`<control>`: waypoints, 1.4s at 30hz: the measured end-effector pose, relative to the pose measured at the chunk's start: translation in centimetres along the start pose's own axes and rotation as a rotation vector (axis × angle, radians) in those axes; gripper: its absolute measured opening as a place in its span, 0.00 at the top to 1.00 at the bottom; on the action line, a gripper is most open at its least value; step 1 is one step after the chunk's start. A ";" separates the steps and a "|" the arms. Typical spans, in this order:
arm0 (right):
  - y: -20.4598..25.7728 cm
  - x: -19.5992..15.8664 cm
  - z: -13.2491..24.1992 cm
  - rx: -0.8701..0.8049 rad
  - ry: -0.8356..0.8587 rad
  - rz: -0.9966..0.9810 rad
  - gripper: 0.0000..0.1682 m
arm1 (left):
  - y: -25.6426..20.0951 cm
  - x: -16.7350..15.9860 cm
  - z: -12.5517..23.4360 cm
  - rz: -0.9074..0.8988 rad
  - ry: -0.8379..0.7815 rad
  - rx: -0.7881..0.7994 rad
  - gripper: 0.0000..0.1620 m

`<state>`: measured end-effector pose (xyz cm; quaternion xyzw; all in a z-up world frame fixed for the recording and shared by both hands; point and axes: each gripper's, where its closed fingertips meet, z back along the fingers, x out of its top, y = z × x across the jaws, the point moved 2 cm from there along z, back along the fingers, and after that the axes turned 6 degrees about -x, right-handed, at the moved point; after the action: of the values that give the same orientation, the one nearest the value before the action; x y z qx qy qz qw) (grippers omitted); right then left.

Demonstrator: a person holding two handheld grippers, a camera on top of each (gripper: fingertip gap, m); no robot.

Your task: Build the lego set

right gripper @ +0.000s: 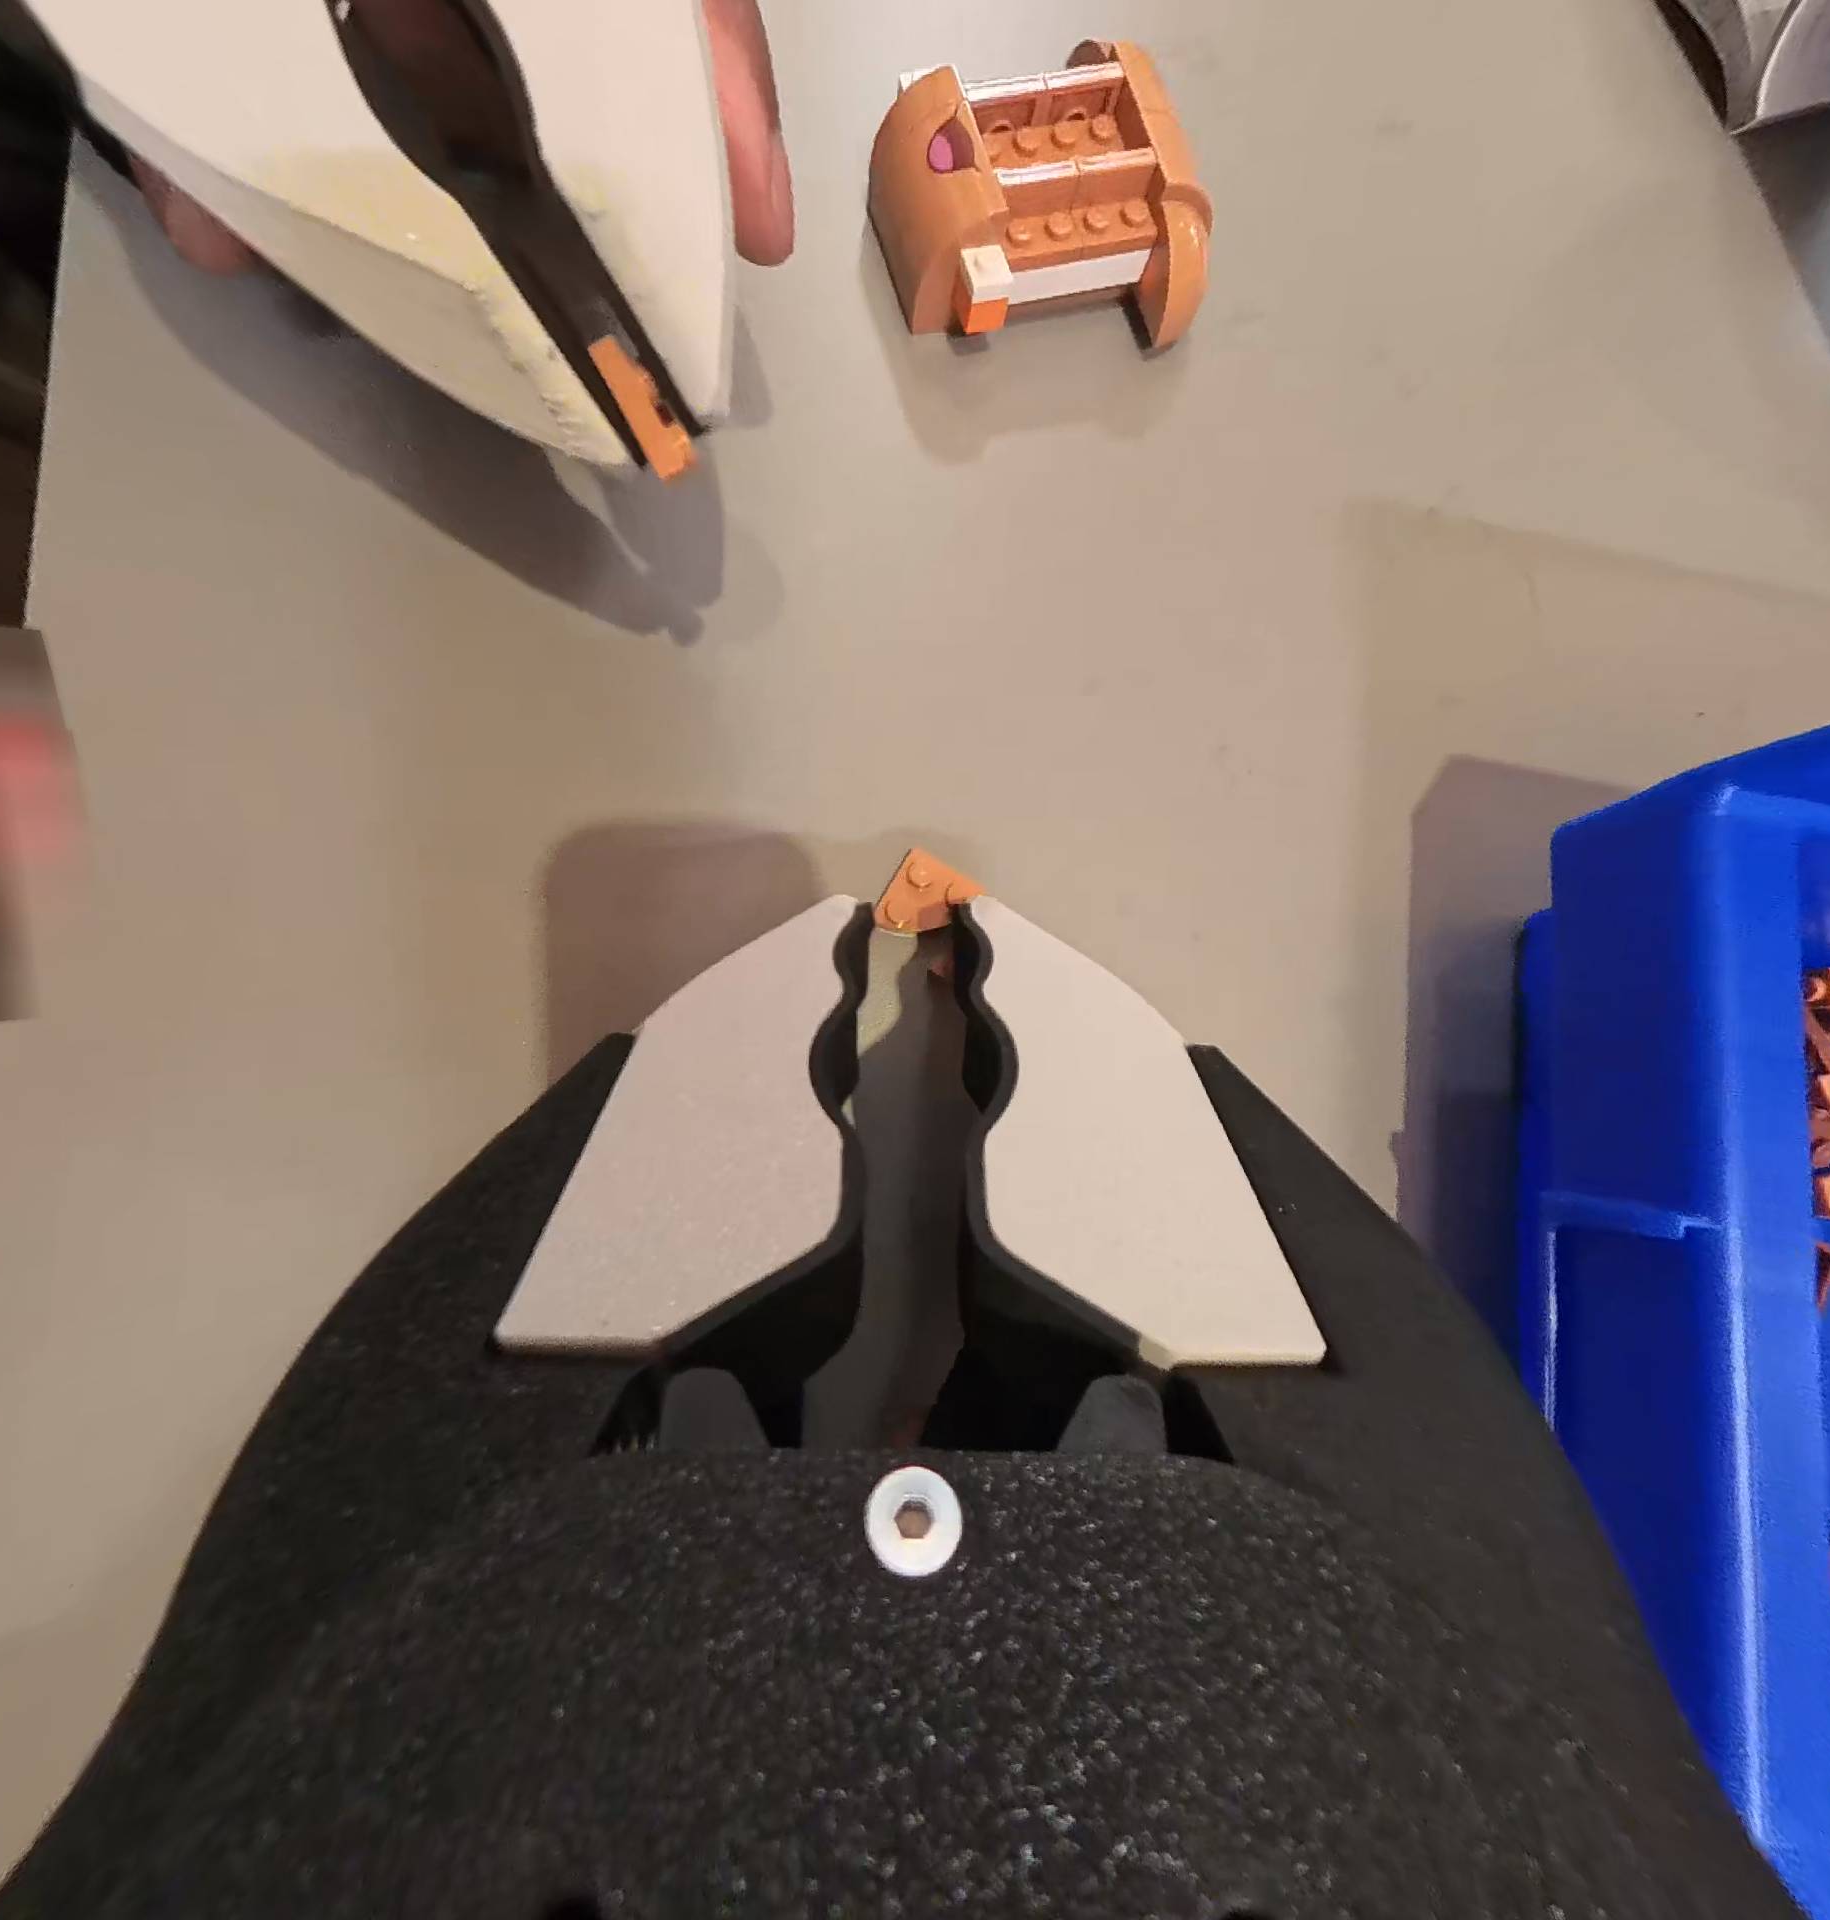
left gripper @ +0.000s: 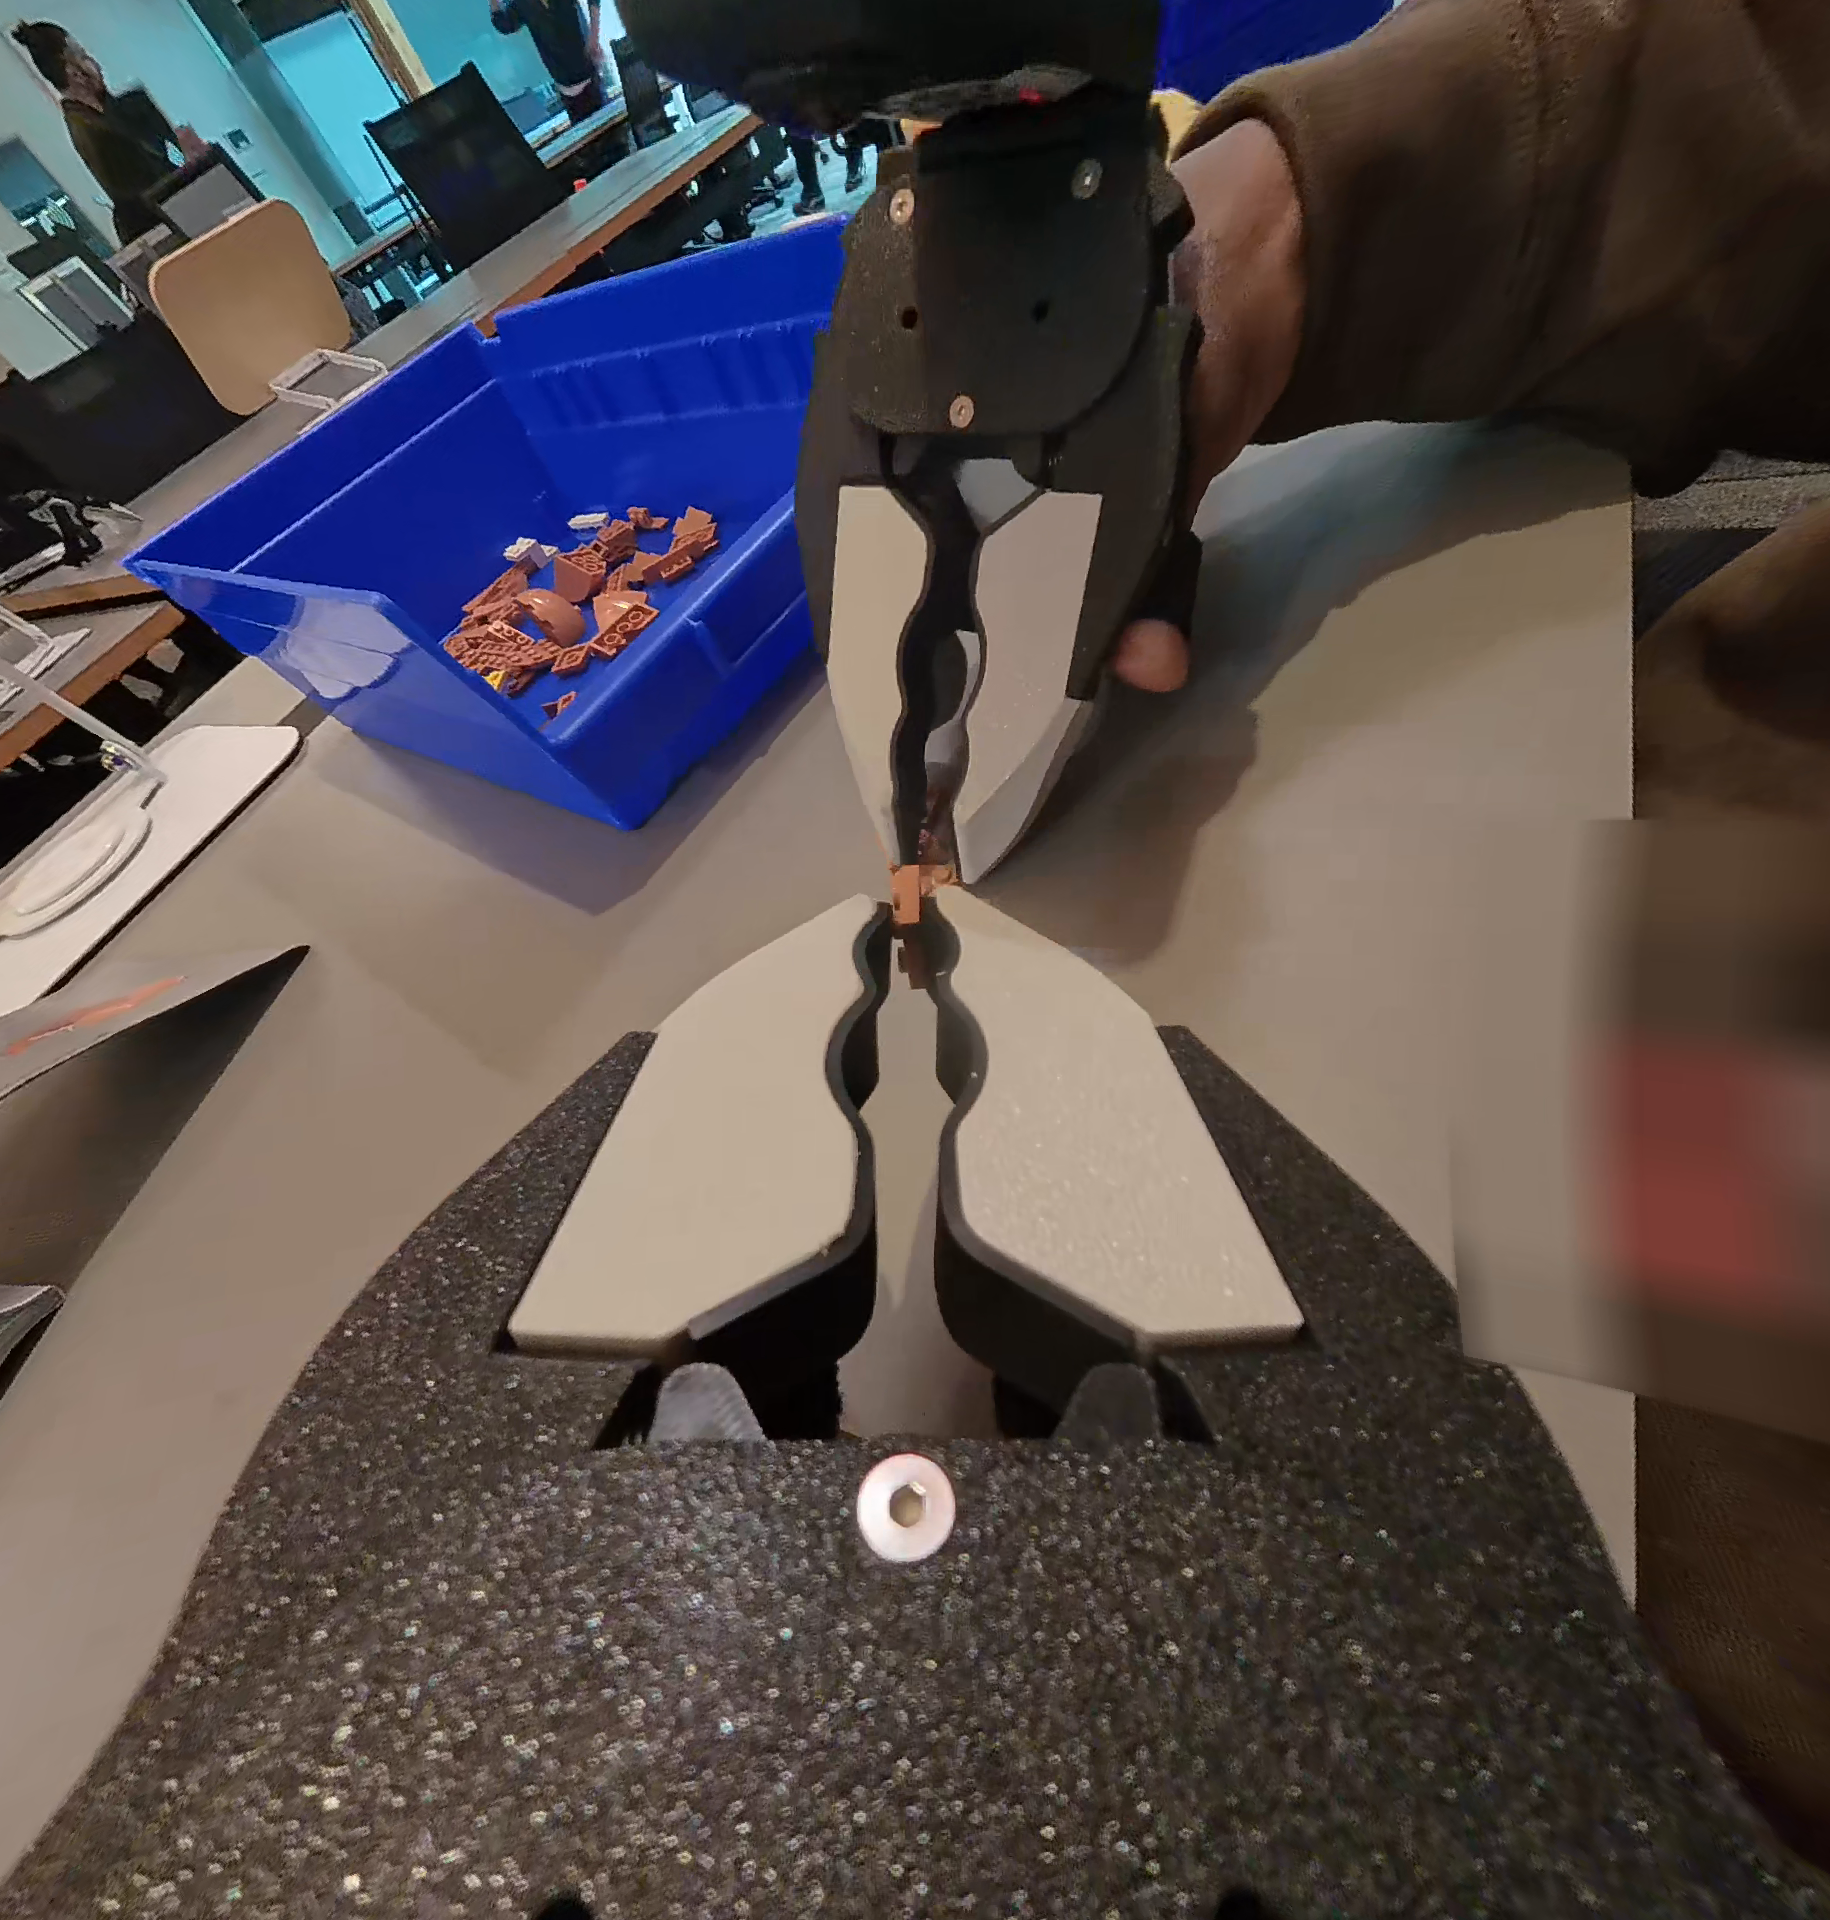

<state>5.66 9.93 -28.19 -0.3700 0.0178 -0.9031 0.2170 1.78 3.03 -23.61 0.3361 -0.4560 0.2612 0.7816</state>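
Lego pieces are held by both tongs at once: the left tongs [left gripper: 909, 925] pinch a small flat orange-brown plate [right gripper: 649, 416] narrowly by its faces, its long axis running out along the fingers, while the right tongs [right gripper: 926, 906] are nearly closed on a small orange-brown wedge-shaped studded plate [right gripper: 923, 890]. From the left wrist camera the two tips appear to meet point to point above the grey worktop [left gripper: 475, 935], though the right wrist camera shows them apart, so I cannot tell if the pieces touch. The half-built tan and orange rounded lego model [right gripper: 1041, 203] sits on the worktop beyond both tips, nearer the left tongs, and the blue plastic bin [left gripper: 620, 436] of loose brown bricks stands off to the side
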 end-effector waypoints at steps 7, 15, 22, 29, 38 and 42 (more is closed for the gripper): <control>-0.6 0.1 -0.3 0.020 0.019 -0.022 0.84 | 0.0 0.1 0.0 0.003 -0.003 0.000 0.97; -0.5 0.2 -0.6 0.076 0.016 -0.073 0.89 | 0.0 0.2 0.1 0.005 -0.012 -0.002 0.97; 0.2 0.8 -0.2 0.098 -0.035 -0.081 0.89 | -0.2 0.4 0.1 -0.010 -0.024 -0.005 0.97; 2.9 3.8 1.8 0.315 -0.208 -0.134 0.89 | -1.3 1.9 0.5 -0.269 -0.079 0.036 0.97; 4.8 4.7 2.9 0.495 -0.281 -0.168 0.89 | -2.6 1.5 0.4 -0.552 -0.056 0.067 0.97; 5.3 4.9 2.9 0.533 -0.284 -0.164 0.89 | -3.2 1.9 0.4 -0.622 -0.085 0.077 0.96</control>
<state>6.53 3.50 -23.88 -0.4229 -0.2801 -0.8296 0.2333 4.66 0.87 -22.73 0.4993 -0.3536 0.0122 0.7909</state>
